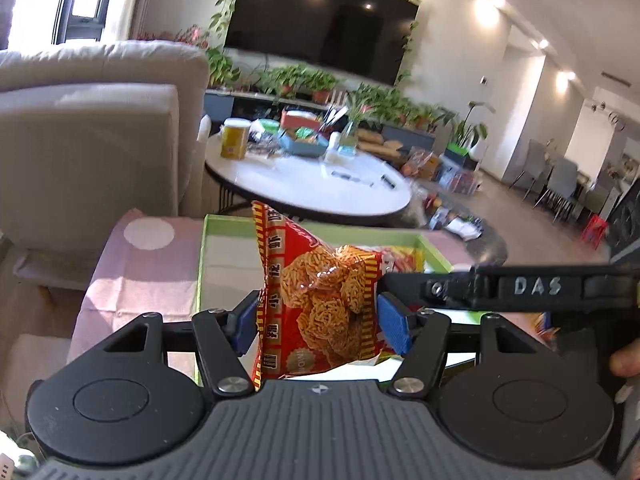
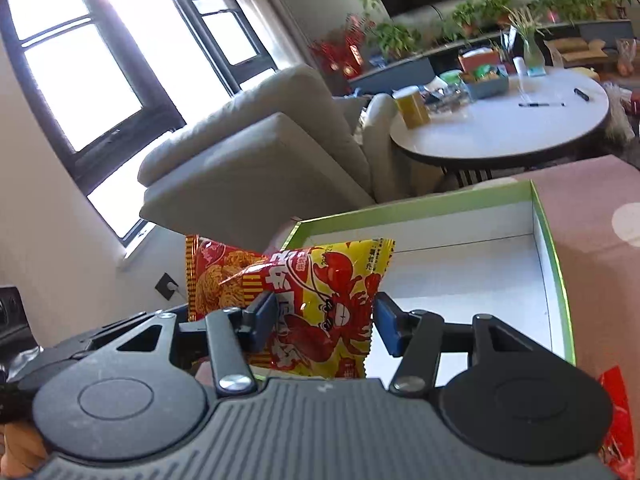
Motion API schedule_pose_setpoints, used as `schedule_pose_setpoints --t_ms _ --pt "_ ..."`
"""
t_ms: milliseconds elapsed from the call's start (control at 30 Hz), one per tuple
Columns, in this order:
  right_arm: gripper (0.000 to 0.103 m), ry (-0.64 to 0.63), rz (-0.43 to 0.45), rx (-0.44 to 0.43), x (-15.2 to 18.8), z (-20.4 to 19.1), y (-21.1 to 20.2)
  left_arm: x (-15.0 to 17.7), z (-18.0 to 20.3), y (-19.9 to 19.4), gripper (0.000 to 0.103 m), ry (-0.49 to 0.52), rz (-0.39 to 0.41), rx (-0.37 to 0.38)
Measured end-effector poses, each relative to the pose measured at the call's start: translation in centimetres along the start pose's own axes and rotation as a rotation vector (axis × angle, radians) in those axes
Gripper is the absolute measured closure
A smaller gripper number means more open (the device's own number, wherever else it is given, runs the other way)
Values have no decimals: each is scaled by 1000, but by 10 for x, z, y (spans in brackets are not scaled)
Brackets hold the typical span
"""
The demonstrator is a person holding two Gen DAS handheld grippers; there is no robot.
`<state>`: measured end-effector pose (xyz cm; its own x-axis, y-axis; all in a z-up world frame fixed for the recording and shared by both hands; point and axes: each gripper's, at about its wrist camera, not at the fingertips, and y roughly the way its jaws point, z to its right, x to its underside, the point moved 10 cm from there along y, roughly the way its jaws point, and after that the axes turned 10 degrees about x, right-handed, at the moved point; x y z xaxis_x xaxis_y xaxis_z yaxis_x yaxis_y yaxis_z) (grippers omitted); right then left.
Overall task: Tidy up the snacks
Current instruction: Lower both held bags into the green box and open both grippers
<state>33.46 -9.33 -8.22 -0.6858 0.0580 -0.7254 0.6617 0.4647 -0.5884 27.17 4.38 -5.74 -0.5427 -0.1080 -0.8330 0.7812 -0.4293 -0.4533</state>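
Both hands are loaded: the left gripper (image 1: 320, 322) has its fingers clamped on a red snack bag (image 1: 320, 304), and the right gripper (image 2: 326, 326) is squeezing a yellow snack bag (image 2: 320, 304). A green-rimmed box (image 2: 556, 256) sits just past both sets of fingers, on a pink cloth (image 1: 136, 276).

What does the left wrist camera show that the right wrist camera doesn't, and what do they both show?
Only the left wrist view shows the left gripper pinching the red noodle-snack packet face-on, and the television. Only the right wrist view shows the right gripper pinching the yellow crayfish packet face-on, and the window. Both show the green-rimmed box, the round white table and the grey sofa.
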Motion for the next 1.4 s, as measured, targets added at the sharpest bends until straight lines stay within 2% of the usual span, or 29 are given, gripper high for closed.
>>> schedule_pose_setpoints --t_ms 167,267,400,667,1133,1400 --pt "25 -51 -20 40 7 -5 15 12 -16 16 45 -17 -35 -21" --pt "25 -40 -57 43 13 -2 27 15 -21 17 45 -18 -51 -43" --pt "25 -14 -96 26 20 0 32 18 -22 17 43 4 -69 -61" --pt "25 -51 -107 60 24 -4 31 36 -13 15 37 46 -112 -78" --pt "25 -65 -20 118 12 -4 15 40 -12 4 36 -7 -88 -80" --pt "25 -130 44 89 6 -18 -15 35 5 -13 26 28 -62 -84"
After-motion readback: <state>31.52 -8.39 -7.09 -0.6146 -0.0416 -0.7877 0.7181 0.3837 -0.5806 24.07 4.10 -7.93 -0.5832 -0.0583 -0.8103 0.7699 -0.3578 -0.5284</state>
